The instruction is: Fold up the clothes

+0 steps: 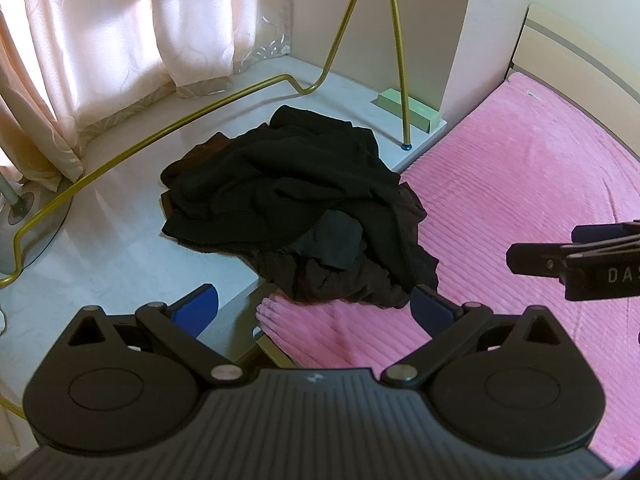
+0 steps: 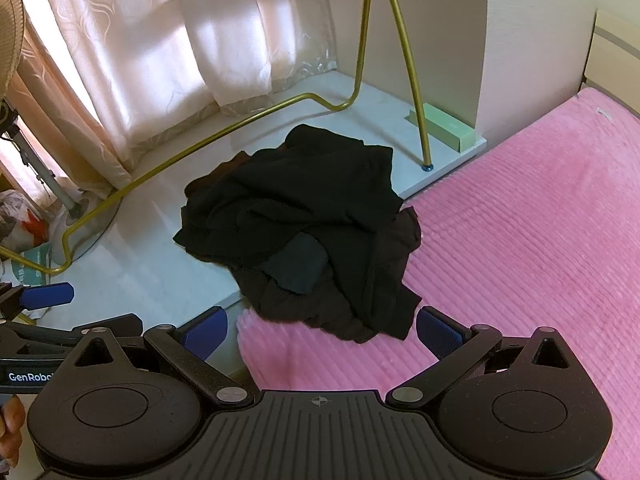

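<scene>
Left wrist view: the left gripper [image 1: 314, 306] is held wide open and empty just before the clothes [image 1: 296, 216]; the right gripper [image 2: 322, 328], likewise spread and empty, is seen beside it, lettered "DA".

Left gripper [image 1: 314, 306]: jaws spread wide, nothing between the blue pads [image 1: 198, 306]; held level, pointing forward. Seen also from the right wrist at the left edge [image 2: 48, 294], one blue pad showing, body lying just beside the right gripper's left linkage. Right gripper [image 2: 322, 328]: jaws spread wide too, blue pads [image 2: 438, 334] far apart and bare. From the left wrist, visible at the right edge [image 1: 532, 266] as a black body side-on, jaws not readable there. Part of a hand [image 2: 10, 428] at the lower left edge of the right wrist view.
</scene>
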`<action>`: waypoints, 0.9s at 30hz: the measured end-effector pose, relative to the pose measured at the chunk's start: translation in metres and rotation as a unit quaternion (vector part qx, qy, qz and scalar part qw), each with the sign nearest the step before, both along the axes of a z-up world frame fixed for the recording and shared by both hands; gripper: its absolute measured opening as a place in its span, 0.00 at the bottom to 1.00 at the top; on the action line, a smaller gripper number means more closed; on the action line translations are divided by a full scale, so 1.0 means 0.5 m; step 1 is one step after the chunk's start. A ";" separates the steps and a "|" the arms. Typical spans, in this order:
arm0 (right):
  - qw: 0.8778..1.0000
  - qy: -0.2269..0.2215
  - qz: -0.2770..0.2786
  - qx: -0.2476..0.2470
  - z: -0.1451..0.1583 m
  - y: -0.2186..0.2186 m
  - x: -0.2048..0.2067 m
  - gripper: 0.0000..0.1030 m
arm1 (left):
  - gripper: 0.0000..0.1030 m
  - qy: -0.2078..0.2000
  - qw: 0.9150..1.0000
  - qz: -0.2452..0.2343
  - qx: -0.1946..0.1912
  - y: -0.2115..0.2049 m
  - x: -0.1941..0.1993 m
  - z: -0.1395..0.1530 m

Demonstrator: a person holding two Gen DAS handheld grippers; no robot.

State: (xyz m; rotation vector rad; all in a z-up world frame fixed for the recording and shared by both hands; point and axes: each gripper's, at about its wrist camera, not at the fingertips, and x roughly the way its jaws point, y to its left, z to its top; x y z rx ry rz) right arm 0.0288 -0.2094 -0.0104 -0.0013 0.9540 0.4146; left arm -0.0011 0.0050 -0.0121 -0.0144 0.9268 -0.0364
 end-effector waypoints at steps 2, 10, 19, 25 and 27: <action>1.000 0.001 -0.004 0.000 -0.002 0.002 -0.002 1.00 | 0.98 0.000 1.000 0.000 0.000 0.004 -0.001 -0.002; 1.000 0.000 -0.022 -0.003 -0.004 -0.005 -0.011 1.00 | 0.97 -0.012 1.000 -0.014 0.024 0.025 0.000 -0.003; 0.999 -0.018 0.027 -0.010 -0.029 -0.058 0.032 1.00 | 0.93 -0.028 0.998 0.006 0.056 0.037 0.032 -0.022; 0.990 -0.068 0.118 -0.033 -0.068 -0.066 0.090 1.00 | 0.94 -0.037 0.993 0.007 0.114 0.049 0.083 -0.044; 0.985 -0.084 0.143 -0.040 -0.088 -0.049 0.121 1.00 | 0.94 -0.028 0.992 0.000 0.125 0.064 0.115 -0.061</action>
